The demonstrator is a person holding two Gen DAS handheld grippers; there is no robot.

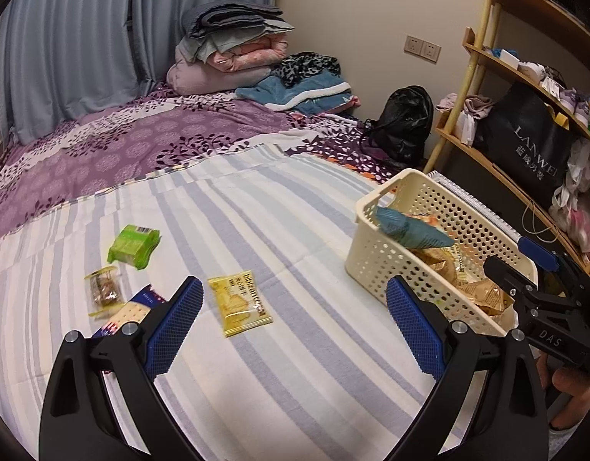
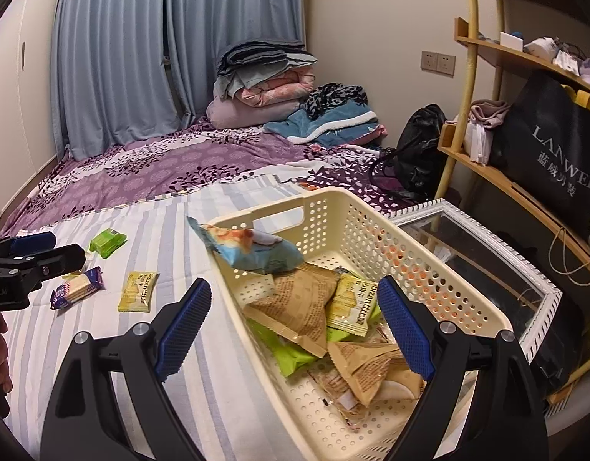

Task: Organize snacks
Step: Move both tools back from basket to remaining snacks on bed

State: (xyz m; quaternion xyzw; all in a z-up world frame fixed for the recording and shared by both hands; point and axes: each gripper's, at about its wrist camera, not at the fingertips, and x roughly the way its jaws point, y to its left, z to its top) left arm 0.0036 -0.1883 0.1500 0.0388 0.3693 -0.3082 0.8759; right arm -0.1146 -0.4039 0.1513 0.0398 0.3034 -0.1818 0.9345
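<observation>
Grippers first: left gripper [image 1: 295, 317] has its jaws spread wide with nothing between them, pitched down over the striped sheet [image 1: 295, 365]; right gripper [image 2: 295, 319] is likewise wide and empty, hanging over the near end of the basket [image 2: 441, 292], one finger outside its wall, one inside.

Loose snacks on the sheet, left view: yellow packet [image 1: 241, 303] just ahead at 12 o'clock, cracker pack [image 1: 128, 313] at 10 partly behind the left finger, clear nut pack [image 1: 103, 288] just beyond it, green pack [image 1: 133, 246] farther at 11. Basket sits at 2 o'clock, already piled with tan wrappers [image 2: 295, 307], and a blue bag [image 2: 256, 249] leans over its far-left rim.

Handling guess: packets are light, thin, crinkly, probably slippery film; crackers inside could crack. Yellow packet lies flat, so pinch across a short sealed edge rather than the middle.

A hand [image 1: 571, 392] shows at 4 o'clock in the left view, gripping the right tool's handle.

Far back: folded bedding [image 1: 233, 50], black bag [image 1: 404, 123], shelf [image 1: 525, 77].
</observation>
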